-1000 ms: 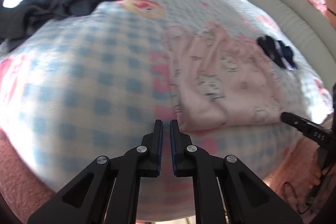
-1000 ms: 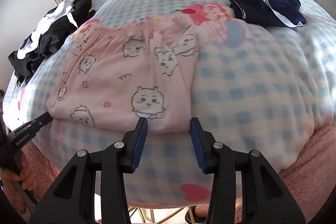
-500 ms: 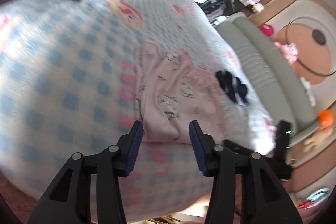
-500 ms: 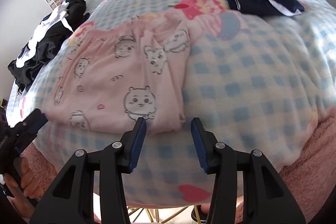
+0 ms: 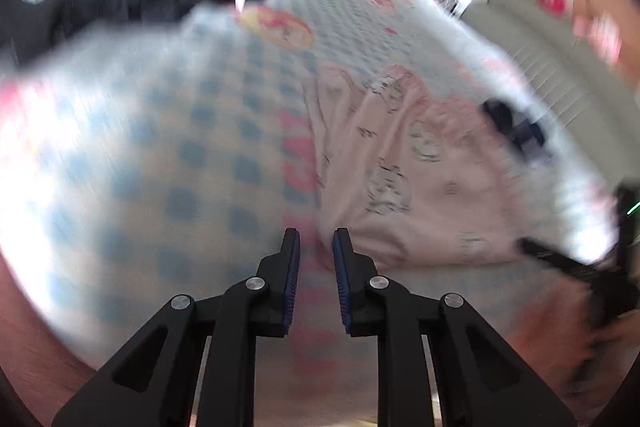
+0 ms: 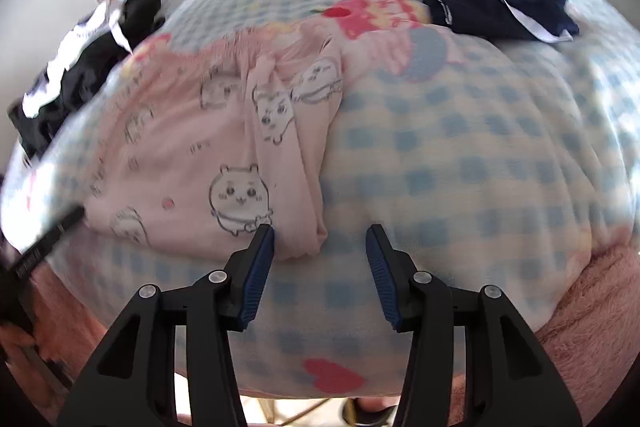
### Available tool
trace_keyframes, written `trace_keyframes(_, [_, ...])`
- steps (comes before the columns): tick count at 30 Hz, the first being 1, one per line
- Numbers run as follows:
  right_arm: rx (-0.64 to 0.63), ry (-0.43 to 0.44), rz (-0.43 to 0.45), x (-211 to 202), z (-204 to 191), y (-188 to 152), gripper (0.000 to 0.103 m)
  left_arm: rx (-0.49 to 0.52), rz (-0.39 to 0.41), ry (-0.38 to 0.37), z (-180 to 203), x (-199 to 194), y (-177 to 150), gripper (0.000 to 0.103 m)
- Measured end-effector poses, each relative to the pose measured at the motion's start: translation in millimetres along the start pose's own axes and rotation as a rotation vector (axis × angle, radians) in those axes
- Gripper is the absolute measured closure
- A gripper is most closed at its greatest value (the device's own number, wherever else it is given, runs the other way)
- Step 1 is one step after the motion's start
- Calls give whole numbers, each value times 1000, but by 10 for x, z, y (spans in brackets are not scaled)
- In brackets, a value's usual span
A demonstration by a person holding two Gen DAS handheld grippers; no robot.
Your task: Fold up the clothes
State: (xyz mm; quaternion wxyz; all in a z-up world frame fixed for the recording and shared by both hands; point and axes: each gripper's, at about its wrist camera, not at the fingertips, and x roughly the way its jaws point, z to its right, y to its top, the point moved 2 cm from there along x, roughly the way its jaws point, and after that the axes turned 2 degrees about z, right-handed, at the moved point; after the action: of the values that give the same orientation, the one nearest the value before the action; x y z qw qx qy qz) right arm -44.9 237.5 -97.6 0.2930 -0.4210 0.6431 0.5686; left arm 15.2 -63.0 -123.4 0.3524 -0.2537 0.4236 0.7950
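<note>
Pink pyjama trousers (image 6: 208, 143), soft and printed with cartoon animals, lie flat on our bed's fleecy blue-checked blanket (image 6: 460, 155). The right gripper (image 6: 320, 241) stands open with the bunched near hem corner just ahead between its blue-padded fingers (image 6: 260, 259). The left gripper (image 5: 316, 247) is closing, its narrow gap at the opposite corner, nothing pinched that we can see.
</note>
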Motion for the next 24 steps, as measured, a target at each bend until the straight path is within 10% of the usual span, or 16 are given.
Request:
trace_keyframes(7, [213,407,-173,215,-33,-165,53,-281,-121,-330,-231,126,-164,74])
trace_keyframes(18, [214,261,-52,180,61,-17,54,-183,-2,-159,-120,94,-6,70])
trace_keyframes(24, [220,301,-66,250,88,-10,54,-315,-35,-307,-373,133,-32,67])
